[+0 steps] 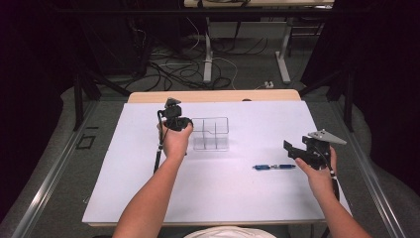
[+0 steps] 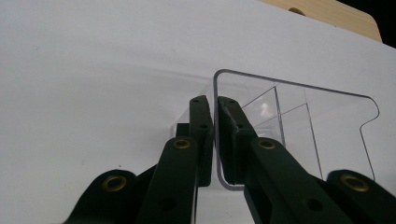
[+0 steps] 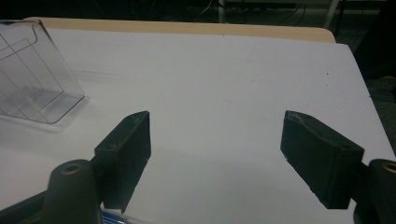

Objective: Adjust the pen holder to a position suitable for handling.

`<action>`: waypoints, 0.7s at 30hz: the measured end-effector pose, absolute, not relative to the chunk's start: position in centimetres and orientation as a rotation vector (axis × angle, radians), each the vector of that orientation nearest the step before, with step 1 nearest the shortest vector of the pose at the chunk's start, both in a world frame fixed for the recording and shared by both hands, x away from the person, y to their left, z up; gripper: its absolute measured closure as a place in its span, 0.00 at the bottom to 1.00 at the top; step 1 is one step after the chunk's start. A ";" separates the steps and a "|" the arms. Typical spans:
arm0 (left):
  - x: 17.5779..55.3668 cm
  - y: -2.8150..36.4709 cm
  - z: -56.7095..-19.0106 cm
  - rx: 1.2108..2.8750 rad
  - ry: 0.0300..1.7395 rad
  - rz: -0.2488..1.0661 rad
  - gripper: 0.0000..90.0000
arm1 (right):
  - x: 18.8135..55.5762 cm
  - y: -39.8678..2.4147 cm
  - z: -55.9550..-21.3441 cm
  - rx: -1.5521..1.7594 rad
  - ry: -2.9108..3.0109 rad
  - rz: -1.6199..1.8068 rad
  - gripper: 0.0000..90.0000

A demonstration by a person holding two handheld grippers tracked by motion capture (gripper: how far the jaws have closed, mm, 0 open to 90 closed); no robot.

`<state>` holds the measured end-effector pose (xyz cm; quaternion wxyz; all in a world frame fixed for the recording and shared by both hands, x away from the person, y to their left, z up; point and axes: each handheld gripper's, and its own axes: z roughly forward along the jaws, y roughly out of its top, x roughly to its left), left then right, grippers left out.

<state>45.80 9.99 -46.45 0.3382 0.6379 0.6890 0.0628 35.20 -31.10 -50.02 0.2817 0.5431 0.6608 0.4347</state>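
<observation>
Left gripper view, fingers point(image 2: 205, 135) clamping clear organizer point(image 2: 299, 126) wall

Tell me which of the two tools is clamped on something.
The left tool: its jaws pinch the wall of the clear organizer. The right tool stands wide open over the white tabletop, holding nothing.
</observation>
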 end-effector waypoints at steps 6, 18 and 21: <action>45.1 9.5 -46.4 1.675 1.791 0.163 0.95 | 35.1 -31.1 -50.0 1.462 1.771 1.156 0.27; 43.9 9.0 -46.4 1.671 1.814 0.095 0.93 | 35.2 -30.9 -50.1 1.453 1.776 1.170 0.27; 43.8 9.2 -46.5 1.666 1.804 0.076 0.93 | 35.2 -30.9 -50.1 1.446 1.781 1.155 0.27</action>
